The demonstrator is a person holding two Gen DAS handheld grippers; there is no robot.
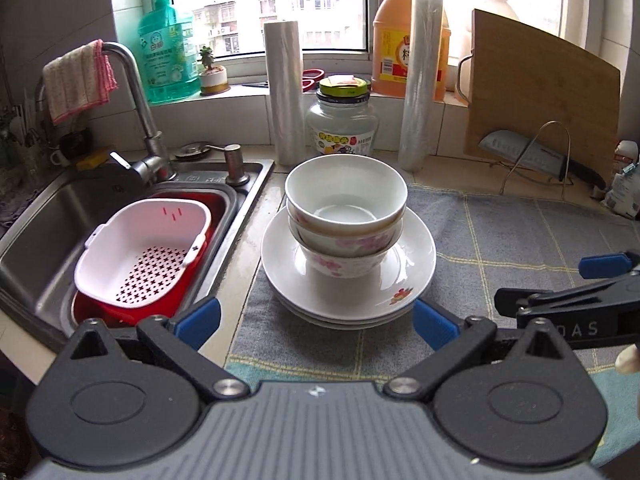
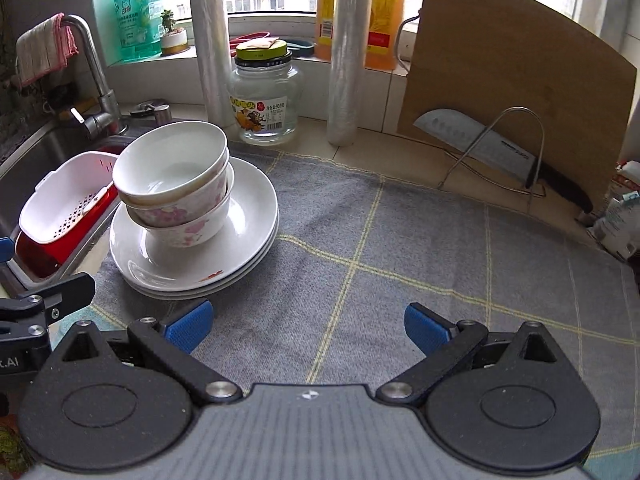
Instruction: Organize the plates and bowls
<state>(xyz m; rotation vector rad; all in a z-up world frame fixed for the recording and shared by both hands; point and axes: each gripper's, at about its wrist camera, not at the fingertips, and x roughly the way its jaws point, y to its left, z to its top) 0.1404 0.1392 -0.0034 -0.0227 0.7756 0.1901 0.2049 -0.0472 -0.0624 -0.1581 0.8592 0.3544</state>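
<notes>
Bowls [image 1: 346,216] stacked on plates [image 1: 348,280]; grey mat [image 2: 400,248].

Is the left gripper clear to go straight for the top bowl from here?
Probably yes. The left gripper is open and facing the stack, and the top bowl sits exposed above the plates with nothing between.

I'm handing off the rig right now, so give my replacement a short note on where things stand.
Left gripper: open, empty, facing the stack from in front.
Right gripper: open, empty, over bare grey cloth.
Bowls: three nested, sitting on the stacked plates at the cloth's left edge, beside the sink.
Done: dishes gathered into one pile.
Left: possibly nothing; if a final spot is wanted, move the pile there.
</notes>
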